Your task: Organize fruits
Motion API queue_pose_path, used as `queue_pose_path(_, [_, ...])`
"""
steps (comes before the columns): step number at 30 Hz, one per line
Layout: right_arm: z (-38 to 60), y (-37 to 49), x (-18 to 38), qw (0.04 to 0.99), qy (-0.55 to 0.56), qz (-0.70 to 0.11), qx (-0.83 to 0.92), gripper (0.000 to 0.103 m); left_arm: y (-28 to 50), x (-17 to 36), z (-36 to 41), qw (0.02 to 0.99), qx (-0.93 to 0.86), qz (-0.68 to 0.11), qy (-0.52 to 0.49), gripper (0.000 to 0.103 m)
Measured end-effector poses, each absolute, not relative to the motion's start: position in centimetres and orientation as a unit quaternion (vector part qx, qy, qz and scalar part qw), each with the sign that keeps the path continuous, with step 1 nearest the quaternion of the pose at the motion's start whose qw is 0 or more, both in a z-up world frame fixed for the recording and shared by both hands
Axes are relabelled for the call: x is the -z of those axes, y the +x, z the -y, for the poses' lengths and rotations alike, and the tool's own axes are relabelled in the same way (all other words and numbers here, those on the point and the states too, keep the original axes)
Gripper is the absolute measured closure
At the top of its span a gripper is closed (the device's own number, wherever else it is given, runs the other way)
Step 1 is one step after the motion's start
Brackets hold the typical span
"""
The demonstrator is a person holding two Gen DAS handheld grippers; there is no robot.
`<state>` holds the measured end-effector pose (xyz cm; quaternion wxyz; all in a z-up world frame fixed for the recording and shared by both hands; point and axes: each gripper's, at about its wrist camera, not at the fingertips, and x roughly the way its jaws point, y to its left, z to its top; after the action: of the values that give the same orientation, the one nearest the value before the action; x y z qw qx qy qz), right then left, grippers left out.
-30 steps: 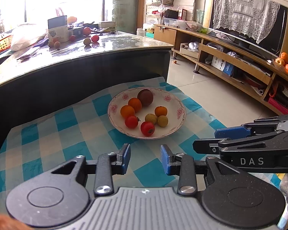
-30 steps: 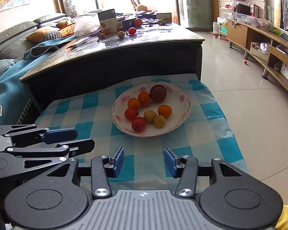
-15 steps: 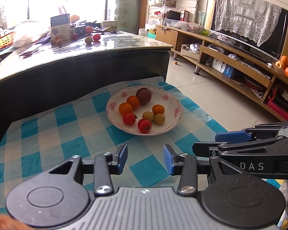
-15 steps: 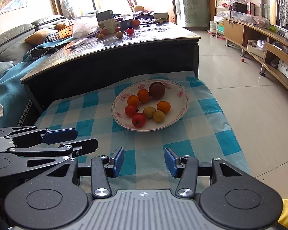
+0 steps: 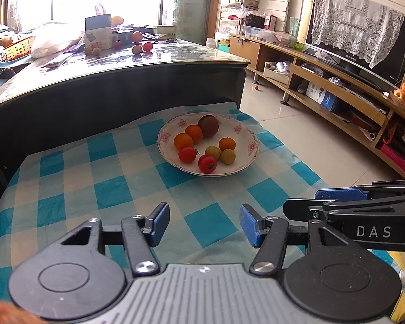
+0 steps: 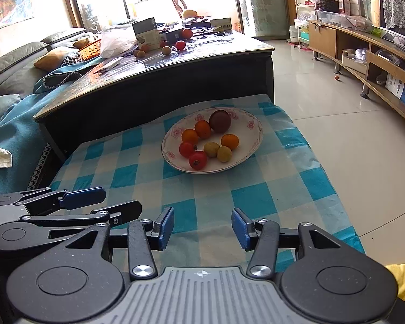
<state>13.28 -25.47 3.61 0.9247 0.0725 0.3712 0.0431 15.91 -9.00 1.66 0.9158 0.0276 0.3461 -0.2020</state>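
A white floral plate [image 5: 245, 159] [image 6: 252, 145] sits on a blue checked cloth and holds several fruits: a dark brown round fruit [image 5: 208, 125] [image 6: 220, 121], oranges [image 5: 183, 141], red tomatoes [image 5: 207, 163] [image 6: 198, 160] and small yellow fruits [image 5: 227, 156]. My left gripper [image 5: 202, 224] is open and empty, well short of the plate. My right gripper [image 6: 202, 224] is open and empty too, beside the left one. Each gripper shows at the edge of the other's view.
A dark glass-topped table [image 5: 116, 64] stands behind the cloth with loose fruit [image 5: 137, 49], a box and bags on it. A sofa [image 6: 10, 64] is at the left, a TV shelf [image 5: 337, 91] with oranges at the right. Tiled floor lies right of the cloth.
Both grippers have drawn back and up from the plate, which looks smaller and farther. Both sets of jaws have opened a little wider. The fruits have not moved.
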Motion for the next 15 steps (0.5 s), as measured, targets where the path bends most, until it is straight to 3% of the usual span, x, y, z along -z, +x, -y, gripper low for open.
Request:
queue_pose_path(7, [25.5, 11.9, -3.7, 0.924, 0.081, -0.373, -0.035, 0.056, 14.7, -1.7, 8.4, 0.921, 0.182, -0.343, 0.021, 0.018])
queue_pose_path(15, [25.3, 10.5, -3.5, 0.922, 0.081, -0.378, -0.027, 0.056, 13.3, -1.4, 8.1, 0.923, 0.167, -0.345, 0.026, 0.01])
